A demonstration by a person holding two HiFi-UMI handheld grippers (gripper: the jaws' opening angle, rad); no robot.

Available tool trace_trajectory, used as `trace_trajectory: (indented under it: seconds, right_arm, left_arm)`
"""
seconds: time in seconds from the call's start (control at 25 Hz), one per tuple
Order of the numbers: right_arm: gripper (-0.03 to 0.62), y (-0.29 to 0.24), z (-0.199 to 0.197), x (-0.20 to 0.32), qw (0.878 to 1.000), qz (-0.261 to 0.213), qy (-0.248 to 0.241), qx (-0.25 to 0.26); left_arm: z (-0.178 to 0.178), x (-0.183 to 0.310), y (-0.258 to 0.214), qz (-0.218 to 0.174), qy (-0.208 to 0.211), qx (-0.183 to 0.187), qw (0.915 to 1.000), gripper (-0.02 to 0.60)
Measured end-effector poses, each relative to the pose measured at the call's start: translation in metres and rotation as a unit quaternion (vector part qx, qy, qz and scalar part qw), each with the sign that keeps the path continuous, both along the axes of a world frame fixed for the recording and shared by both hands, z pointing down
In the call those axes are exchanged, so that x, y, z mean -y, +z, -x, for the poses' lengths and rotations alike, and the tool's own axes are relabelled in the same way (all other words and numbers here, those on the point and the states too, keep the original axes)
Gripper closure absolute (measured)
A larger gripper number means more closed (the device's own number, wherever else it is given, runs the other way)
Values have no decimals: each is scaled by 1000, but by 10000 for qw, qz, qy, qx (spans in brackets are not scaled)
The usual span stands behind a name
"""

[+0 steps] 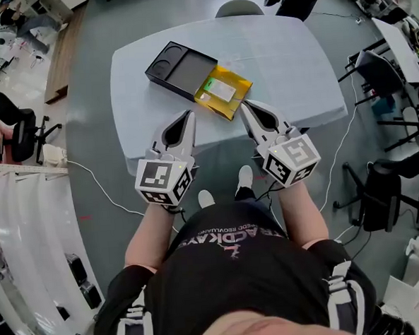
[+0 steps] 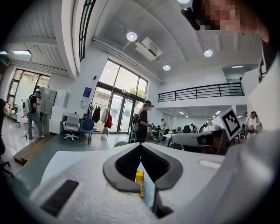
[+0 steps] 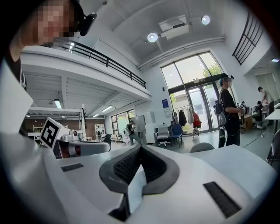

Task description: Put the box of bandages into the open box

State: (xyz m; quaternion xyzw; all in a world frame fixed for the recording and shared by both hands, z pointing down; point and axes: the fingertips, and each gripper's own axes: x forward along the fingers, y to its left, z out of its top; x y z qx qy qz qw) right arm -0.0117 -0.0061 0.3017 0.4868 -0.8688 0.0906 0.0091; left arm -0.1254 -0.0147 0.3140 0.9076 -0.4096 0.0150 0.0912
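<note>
The black open box (image 1: pixel 178 66) is lying on the table (image 1: pixel 288 59), with its round recess and larger flat compartment both showing bare. The yellow box of bandages (image 1: pixel 223 91) is lying flat outside it, right against its near right end. The left tool (image 1: pixel 188 117) and right tool (image 1: pixel 246 108) are hovering at the table's near edge, their jaws pressed together and gripping nothing.

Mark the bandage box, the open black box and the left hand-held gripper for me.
bandage box (image 1: pixel 223 91), head view, middle of its top face.
open black box (image 1: pixel 189 72), head view, bare floor of its larger compartment.
left hand-held gripper (image 1: pixel 189 115), head view, its closed jaw tips.
</note>
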Motion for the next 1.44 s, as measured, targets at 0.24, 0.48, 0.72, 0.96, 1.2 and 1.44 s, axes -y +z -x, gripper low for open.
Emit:
trace_trajectory:
  seconds: [0.24,0.48,0.72,0.96,1.2,1.44]
  right_arm:
    - [583,2,8,-17,10000,-16,90,8]
    - [583,-1,11,-29,9999,-54,145,-45]
    - [583,-1,14,-33,9998,-55,191,-75]
    - [583,0,13,-38,9997,-49,225,-66]
    - [583,-1,12,-39,9997,-38,232,-63]
    - [583,0,13,-37,9997,-60,224,-76]
  left_arm:
    - [6,-15,-1,-35,117,-25,9999,565]
    - [8,-24,0,-24,178,-68,9998,565]
    - [10,-27,2,-18,230,-110,9997,565]
    - [8,-30,2,-18,285,-95,9995,565]
    - [7,-32,1,-12,298,-94,9995,565]
    - [8,-30,2,-30,304,-91,9995,565]
